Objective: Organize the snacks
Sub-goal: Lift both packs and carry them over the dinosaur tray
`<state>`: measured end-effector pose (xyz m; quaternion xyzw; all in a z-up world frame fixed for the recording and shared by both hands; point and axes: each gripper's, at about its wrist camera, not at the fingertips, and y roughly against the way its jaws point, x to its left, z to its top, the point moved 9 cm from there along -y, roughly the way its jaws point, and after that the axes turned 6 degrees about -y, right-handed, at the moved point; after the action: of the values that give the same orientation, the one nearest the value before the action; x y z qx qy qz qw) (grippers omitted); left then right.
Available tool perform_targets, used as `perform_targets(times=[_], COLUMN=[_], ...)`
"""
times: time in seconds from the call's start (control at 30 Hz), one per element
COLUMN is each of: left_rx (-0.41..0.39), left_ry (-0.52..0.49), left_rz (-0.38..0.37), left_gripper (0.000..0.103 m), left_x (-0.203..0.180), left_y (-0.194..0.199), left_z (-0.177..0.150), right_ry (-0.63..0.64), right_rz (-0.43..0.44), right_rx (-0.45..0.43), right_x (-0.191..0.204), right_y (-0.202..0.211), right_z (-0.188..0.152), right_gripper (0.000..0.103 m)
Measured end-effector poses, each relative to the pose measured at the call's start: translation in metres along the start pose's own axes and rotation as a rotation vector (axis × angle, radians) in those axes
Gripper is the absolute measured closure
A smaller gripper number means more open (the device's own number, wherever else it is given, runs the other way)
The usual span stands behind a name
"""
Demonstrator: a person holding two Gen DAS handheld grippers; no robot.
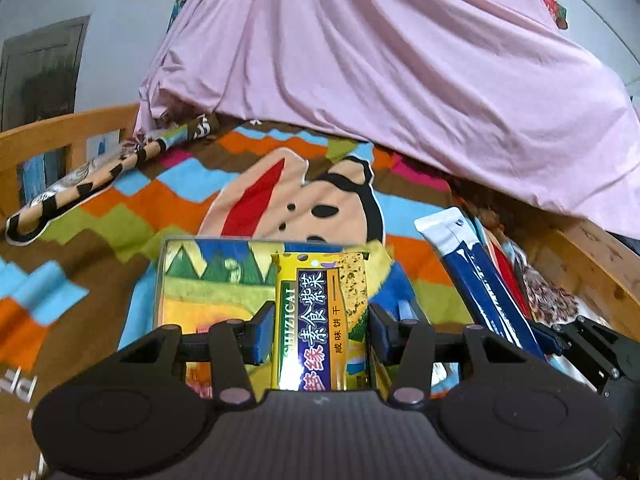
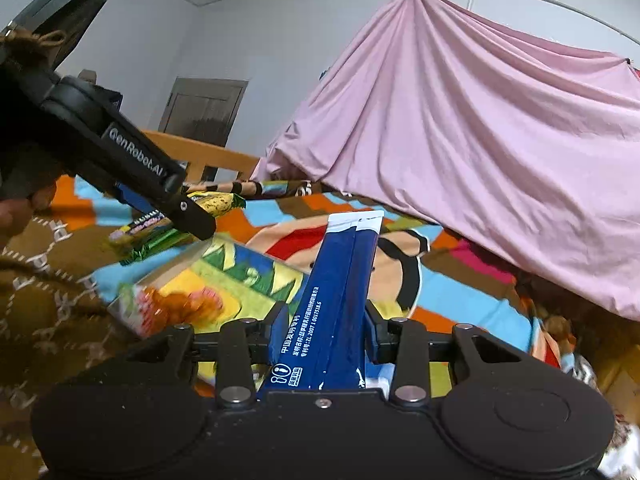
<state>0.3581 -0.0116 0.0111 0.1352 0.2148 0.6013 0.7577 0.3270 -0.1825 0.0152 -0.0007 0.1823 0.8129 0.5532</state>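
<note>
Left wrist view: the left gripper (image 1: 322,330), lower centre of frame, is clamped on a yellow cracker packet (image 1: 320,320) held above a clear box (image 1: 208,280) on the patterned blanket (image 1: 168,196). Right wrist view: the right gripper (image 2: 326,334), lower centre, is closed on a blue sachet (image 2: 340,300); the box (image 2: 224,276) sits centre left. Lowering each packet flat inside the box walls before releasing probably prevents spill-over.
</note>
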Motion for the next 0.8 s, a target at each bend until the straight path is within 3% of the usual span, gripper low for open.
perform_targets(times=[0.4,0.8], left_rx=[0.028,0.115], left_ry=[0.044,-0.031], left_rz=[0.007,0.056], left_gripper=[0.051,0.051], left_x=[0.029,0.035], left_y=[-0.091,-0.127], left_z=[-0.020,-0.060], right_ry=[-0.025,-0.029], right_rz=[0.025,0.058], right_rx=[0.086,0.216], right_x=[0.008,0.024], right_y=[-0.100,-0.139], right_z=[-0.022,-0.065], right_gripper=[0.063,0.063])
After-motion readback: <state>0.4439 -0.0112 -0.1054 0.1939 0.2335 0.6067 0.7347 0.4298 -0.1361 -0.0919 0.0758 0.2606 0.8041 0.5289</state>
